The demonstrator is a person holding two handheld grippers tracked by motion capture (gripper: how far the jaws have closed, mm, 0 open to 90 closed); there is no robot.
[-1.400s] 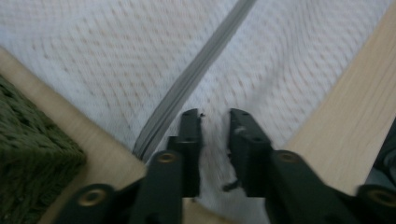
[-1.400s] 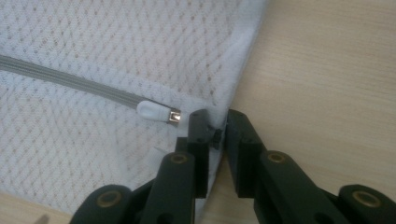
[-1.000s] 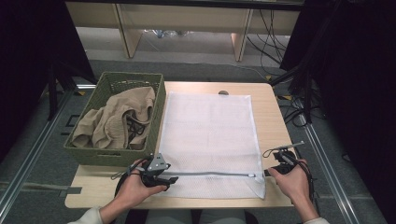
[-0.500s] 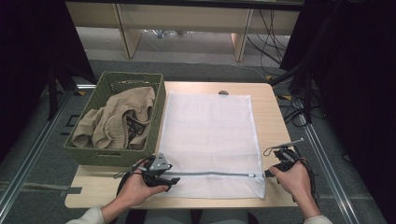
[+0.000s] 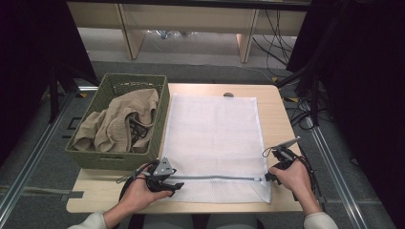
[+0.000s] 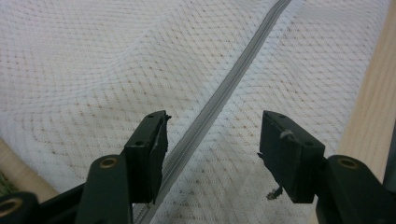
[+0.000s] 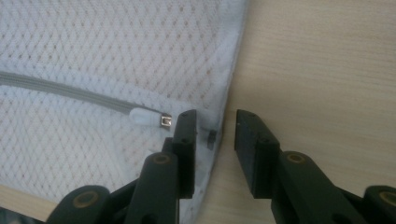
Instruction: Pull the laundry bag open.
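A white mesh laundry bag (image 5: 215, 129) lies flat on the wooden table (image 5: 277, 105), its grey zipper (image 5: 215, 178) running along the near edge. My left gripper (image 5: 175, 183) sits at the zipper's left end. Its jaws (image 6: 212, 144) stand apart over the mesh, with the zipper (image 6: 219, 98) passing between them close to the left one. My right gripper (image 5: 266, 177) is at the zipper's right end. Its jaws (image 7: 212, 135) have just been opening and straddle the bag's right hem without pressing on it. The white zipper pull (image 7: 149, 116) lies just left of them.
A green woven basket (image 5: 114, 160) holding a beige garment (image 5: 119, 124) stands against the bag's left side. A bare strip of table runs along the bag's right side. Cables hang off the table's right edge, and shelving stands behind the table.
The right hand has shifted slightly at the zipper's right end. The left hand and the bag have stayed where they were.
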